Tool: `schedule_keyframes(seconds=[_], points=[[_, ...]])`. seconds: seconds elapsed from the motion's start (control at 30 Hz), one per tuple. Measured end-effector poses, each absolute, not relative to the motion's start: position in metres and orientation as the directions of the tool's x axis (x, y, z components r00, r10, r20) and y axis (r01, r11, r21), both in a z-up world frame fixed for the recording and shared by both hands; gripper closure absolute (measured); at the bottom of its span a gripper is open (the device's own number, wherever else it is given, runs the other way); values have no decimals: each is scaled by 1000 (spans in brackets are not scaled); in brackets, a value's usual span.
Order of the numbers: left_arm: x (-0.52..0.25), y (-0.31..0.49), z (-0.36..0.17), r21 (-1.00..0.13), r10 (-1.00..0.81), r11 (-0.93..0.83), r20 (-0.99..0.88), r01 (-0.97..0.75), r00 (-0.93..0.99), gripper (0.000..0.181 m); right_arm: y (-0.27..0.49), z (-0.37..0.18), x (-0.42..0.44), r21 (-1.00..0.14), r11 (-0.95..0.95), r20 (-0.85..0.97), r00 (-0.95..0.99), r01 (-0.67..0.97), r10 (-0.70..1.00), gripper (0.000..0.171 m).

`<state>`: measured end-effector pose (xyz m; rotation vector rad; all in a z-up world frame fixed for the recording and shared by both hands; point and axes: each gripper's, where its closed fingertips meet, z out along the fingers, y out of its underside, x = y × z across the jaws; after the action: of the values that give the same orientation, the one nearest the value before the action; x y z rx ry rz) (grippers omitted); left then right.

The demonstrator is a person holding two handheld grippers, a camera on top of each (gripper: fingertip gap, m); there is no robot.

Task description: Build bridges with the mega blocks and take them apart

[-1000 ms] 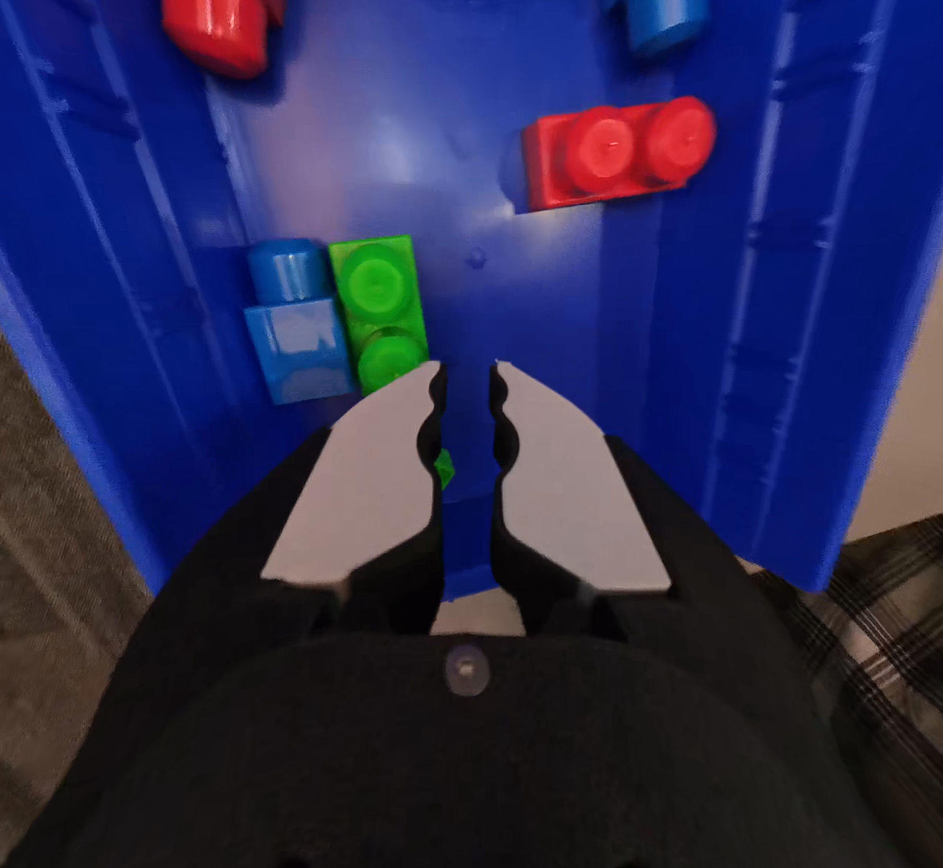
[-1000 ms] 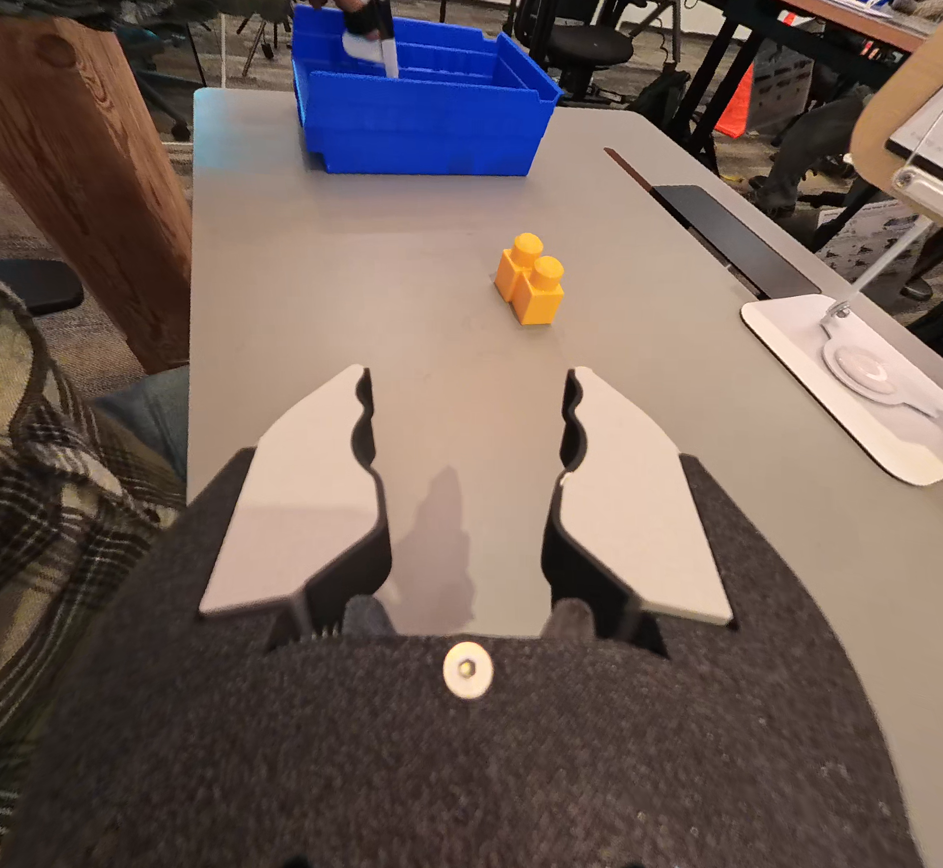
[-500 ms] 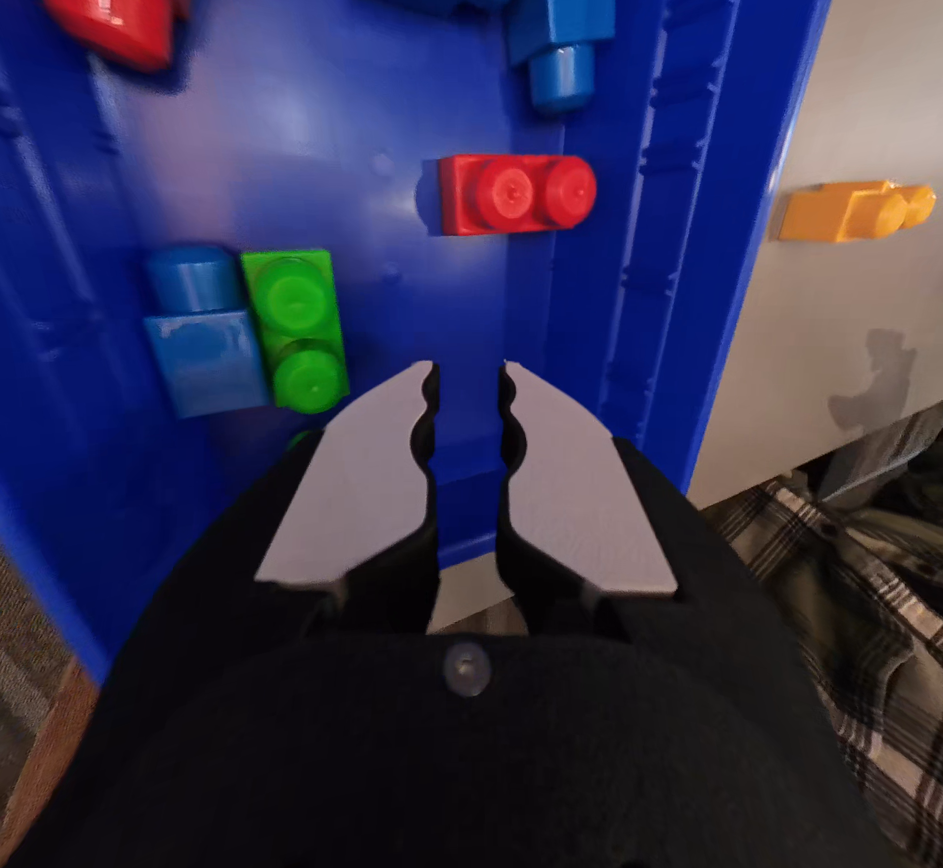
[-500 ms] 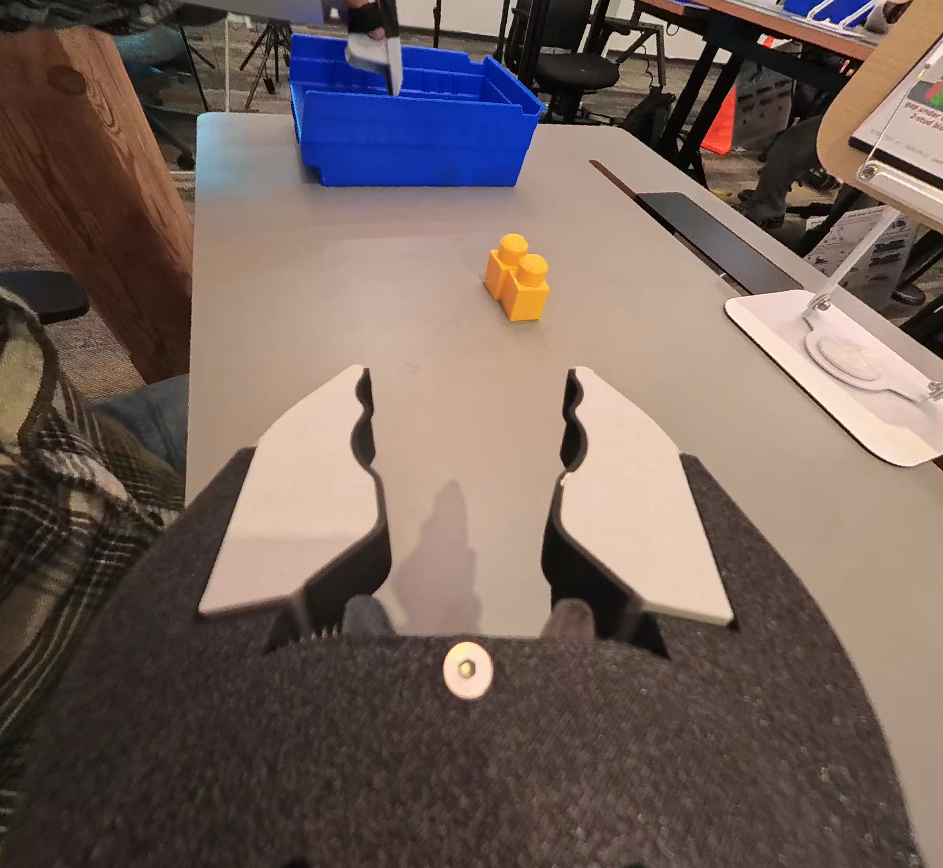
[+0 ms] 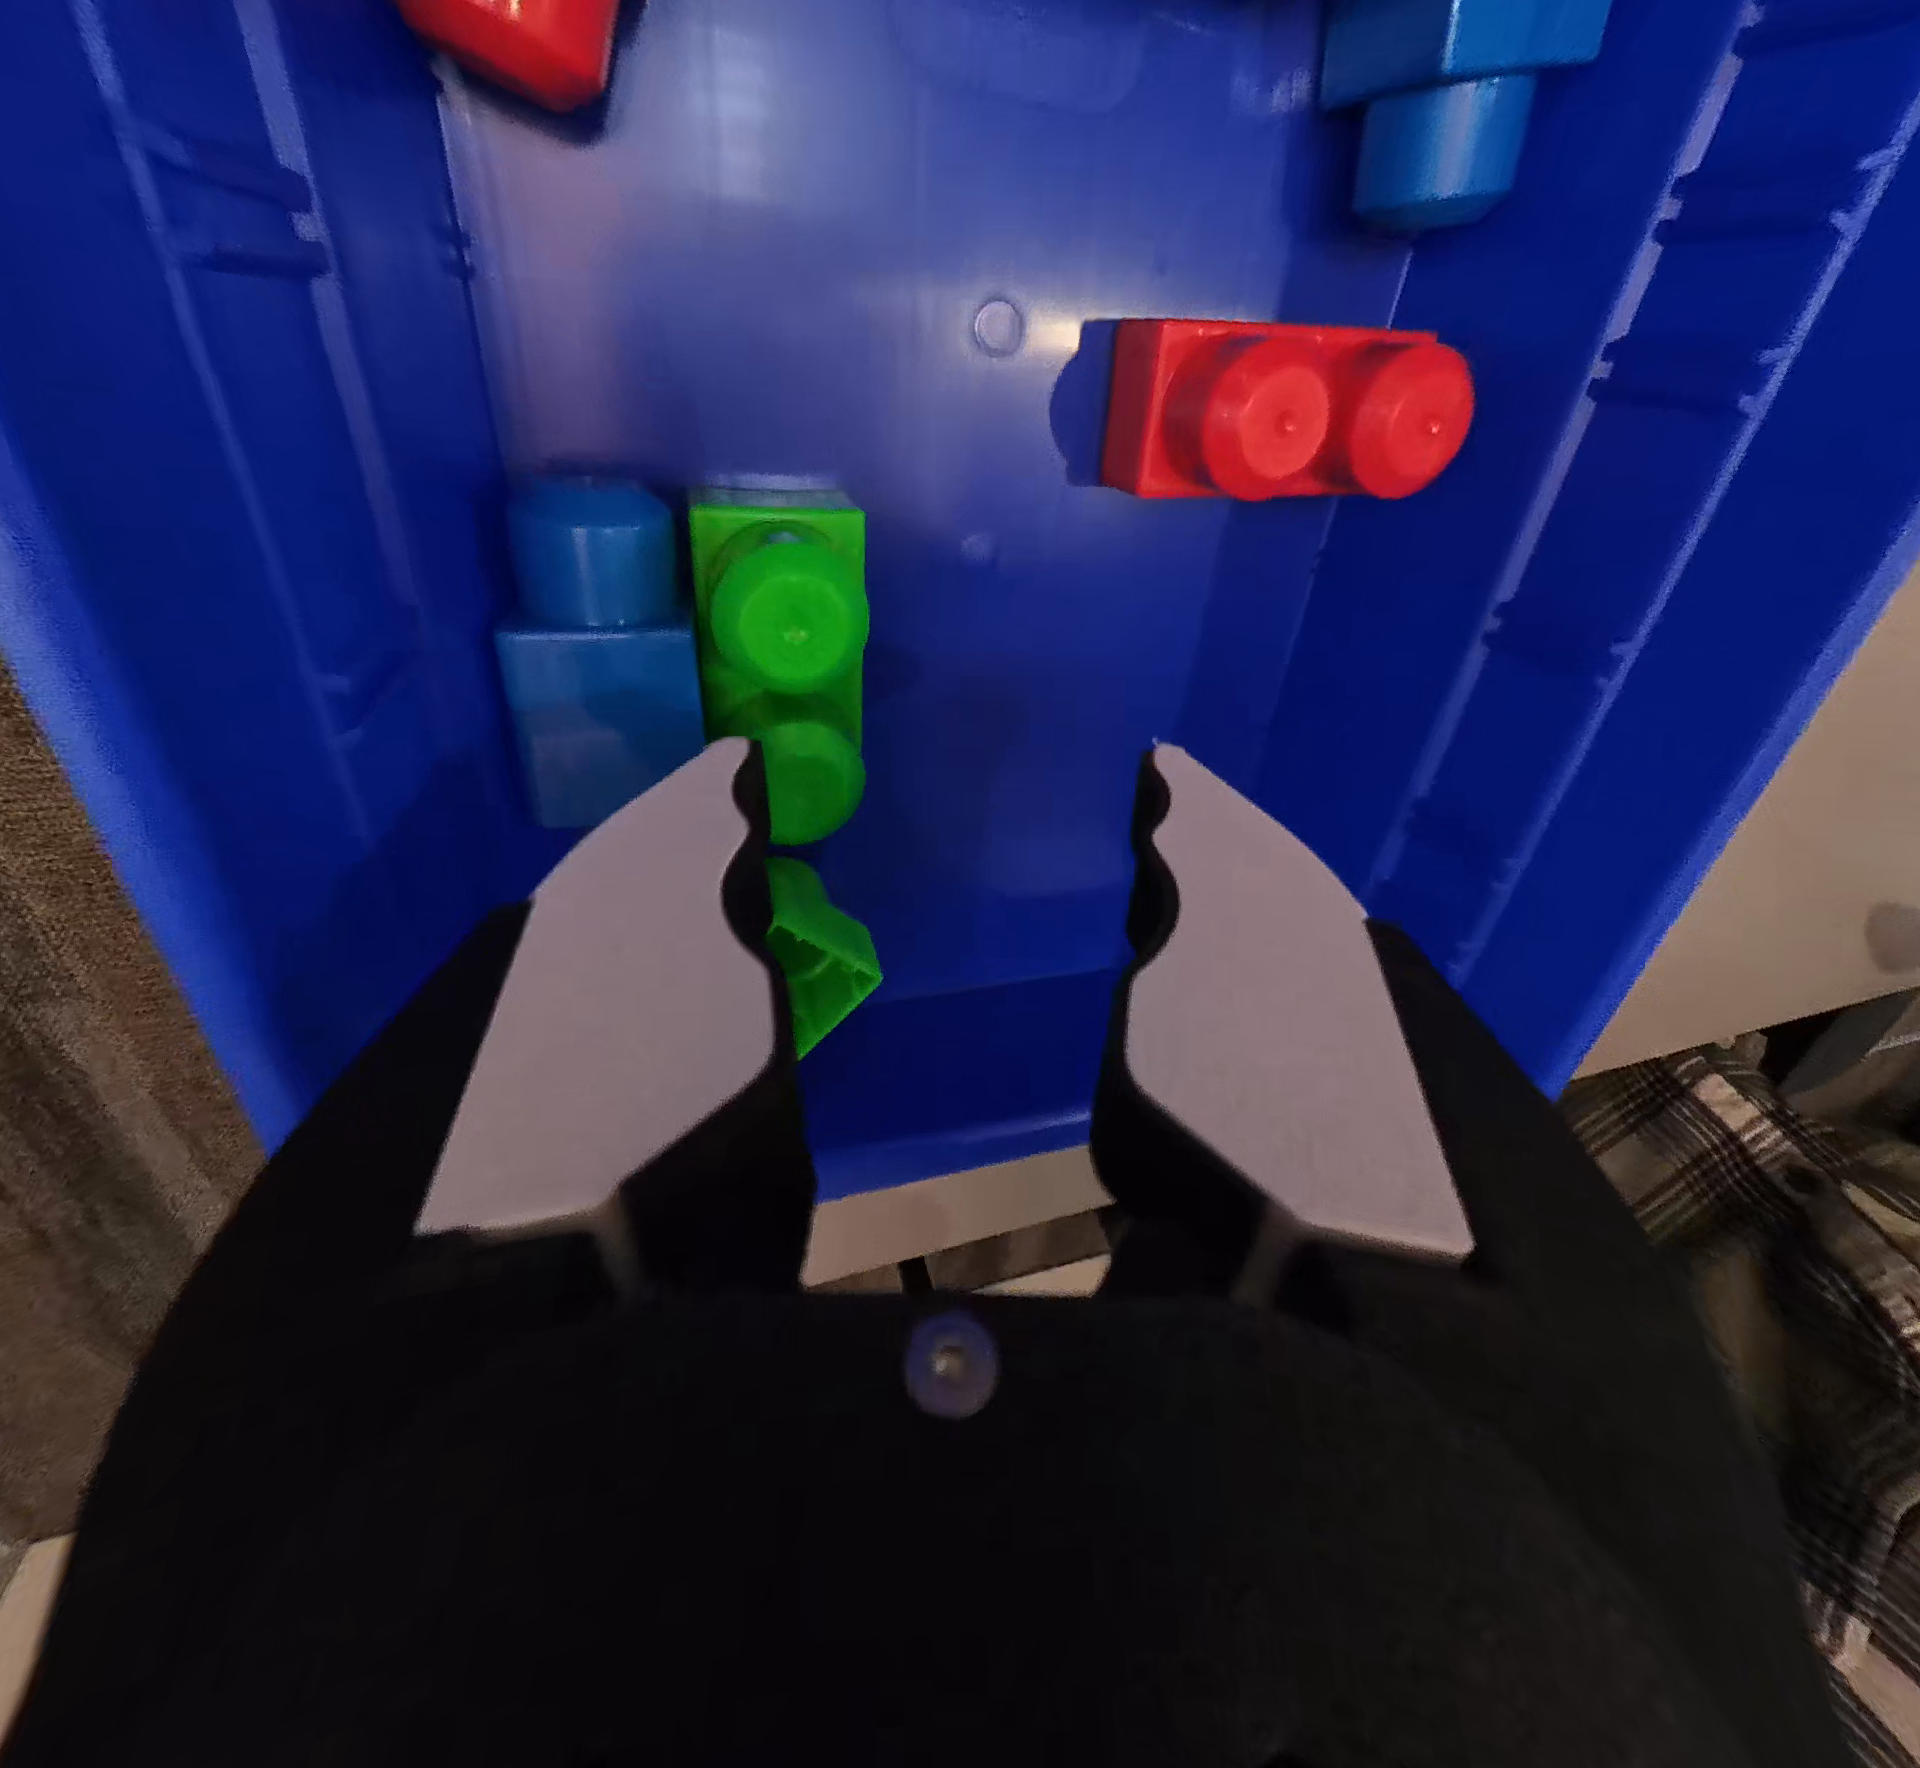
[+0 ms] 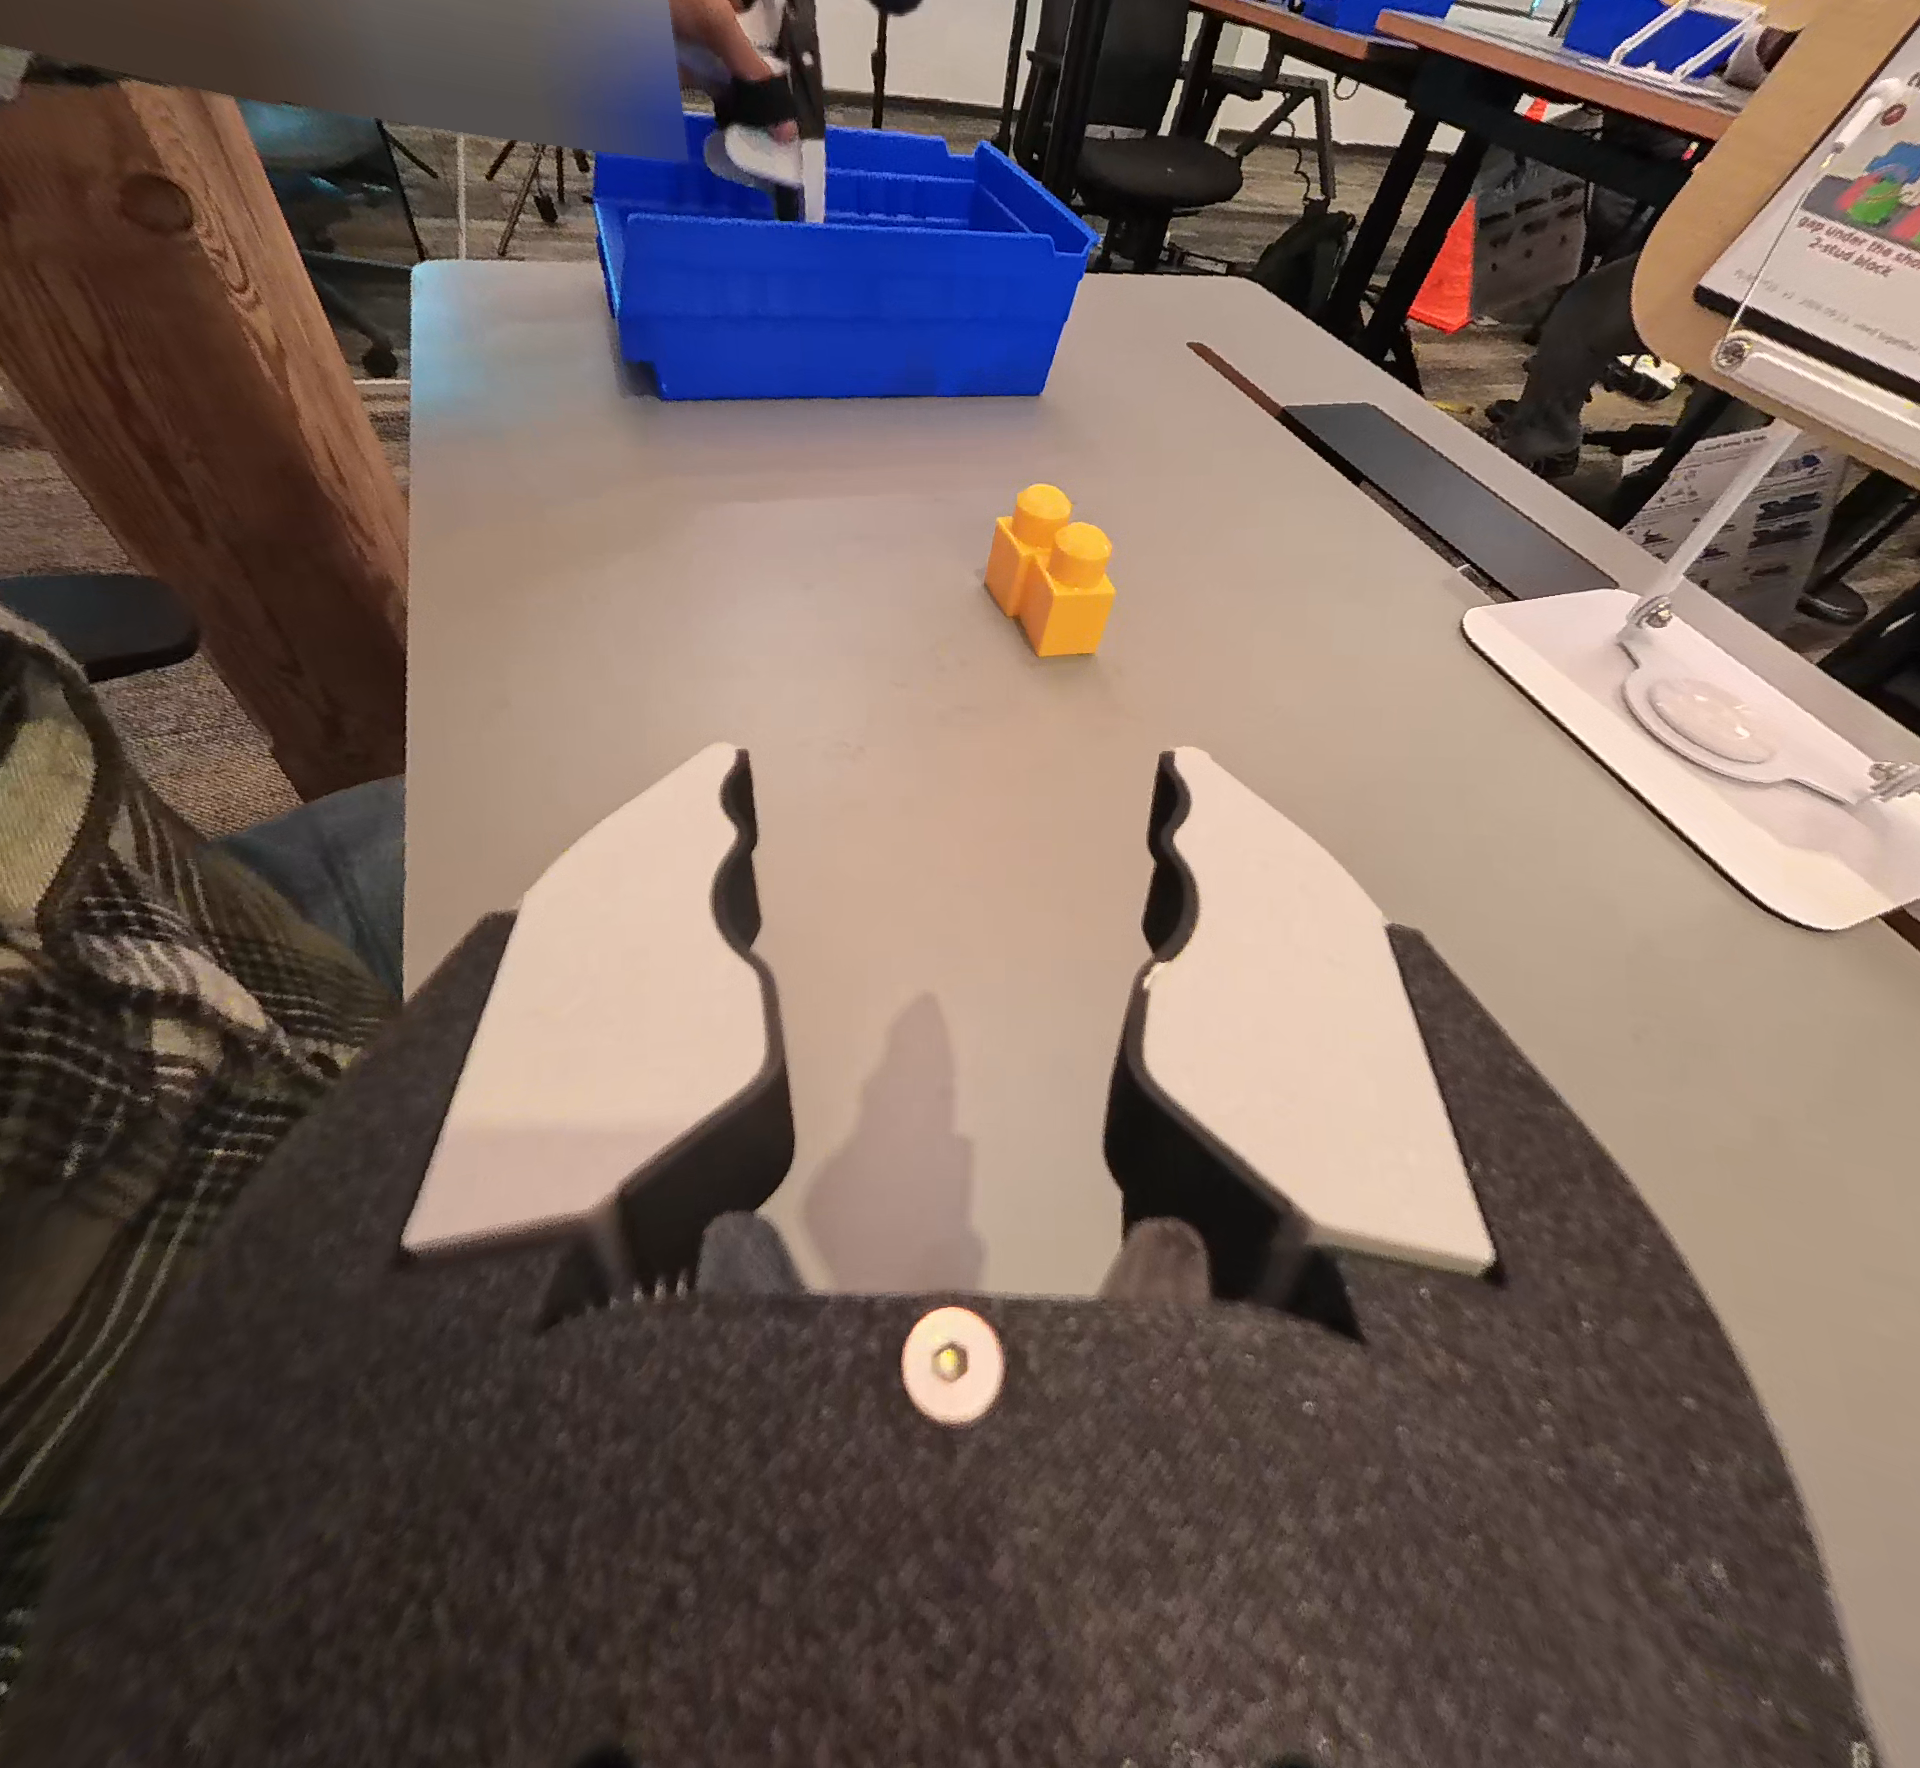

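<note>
The grey surface (image 6: 727, 575) carries a blue bin (image 6: 842, 305) at its far edge and one orange block (image 6: 1049, 575) alone near its middle. We judge the step in hand to be picking a block out of the bin. Inside lie a red two-stud block (image 5: 1288, 409) by the right wall, a green two-stud block (image 5: 784, 648) touching a blue block (image 5: 592, 658) by the left wall, and more red and blue blocks at the far end. Our left tool (image 5: 940, 762) hangs over the bin, fingers spread and holding nothing. We should centre it over one block, clear of the neighbour, then close across the flat sides. Our right tool (image 6: 951, 762) waits spread and empty above the near edge.
</note>
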<state>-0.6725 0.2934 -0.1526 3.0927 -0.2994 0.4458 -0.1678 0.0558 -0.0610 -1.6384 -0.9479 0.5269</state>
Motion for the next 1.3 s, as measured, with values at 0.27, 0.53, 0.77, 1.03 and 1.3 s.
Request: schedule_keyframes(seconds=[0.27, 0.53, 0.77, 1.03, 1.3], points=[[-662, 285, -162, 29, -180, -979, 345, -202, 921, 129, 54, -61, -163, -949, -68, 134, 589, 307, 797, 99], [-648, 283, -162, -8, -182, -982, 330, -190, 926, 119, 54, -59, -166, -948, -58, 143, 580, 313, 802, 99], [-646, 287, -171, -23, -71, -997, 368, -67, 927, 146, 55, -59, -161, -956, -62, 128, 600, 286, 790, 100], [-629, 297, -168, -75, -27, -997, 447, 7, 894, 147, 48, -58, -150, -963, -59, 116, 603, 262, 790, 98], [-633, 303, -170, -50, 59, -995, 374, 84, 926, 115, 47, -54, -144, -969, -48, 114, 608, 243, 786, 97]])
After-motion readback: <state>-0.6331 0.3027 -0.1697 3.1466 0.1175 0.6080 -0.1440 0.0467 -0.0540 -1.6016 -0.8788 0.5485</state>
